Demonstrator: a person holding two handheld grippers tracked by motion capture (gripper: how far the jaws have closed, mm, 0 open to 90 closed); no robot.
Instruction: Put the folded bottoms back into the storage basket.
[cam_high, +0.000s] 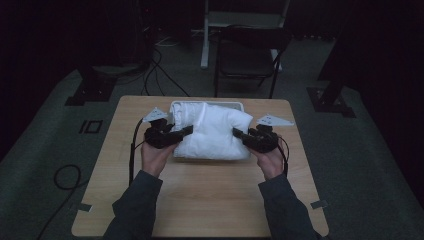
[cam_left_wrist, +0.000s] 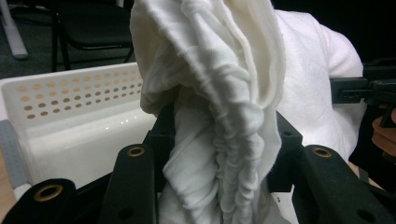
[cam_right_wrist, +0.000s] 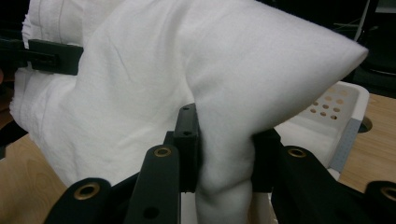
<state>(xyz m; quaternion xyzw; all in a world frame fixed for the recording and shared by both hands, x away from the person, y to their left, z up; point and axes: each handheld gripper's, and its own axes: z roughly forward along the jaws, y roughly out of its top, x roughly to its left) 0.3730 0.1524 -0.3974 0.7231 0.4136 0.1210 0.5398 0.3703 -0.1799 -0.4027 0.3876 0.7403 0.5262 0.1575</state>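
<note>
Table: a light wooden table (cam_high: 200, 200) stands on dark carpet; a dark folding chair (cam_high: 250, 55) sits behind its far edge.
Basket: a white perforated plastic basket (cam_high: 235, 106) rests at the far middle of the table, mostly covered from above by the cloth; its holed wall (cam_left_wrist: 70, 93) is close beside the left claw.
Cloth: a bulky white towel (cam_high: 212, 131) hangs bunched between the two claws, over the basket and the table in front of it.
Left gripper (cam_high: 186, 131): jaws pressed together on a gathered, wrinkled fold of the towel's left side (cam_left_wrist: 224, 154).
Right gripper (cam_high: 239, 134): jaws pinching a smooth fold of the towel's right side (cam_right_wrist: 224, 163), with a corner (cam_right_wrist: 345, 51) jutting past it over the basket.
</note>
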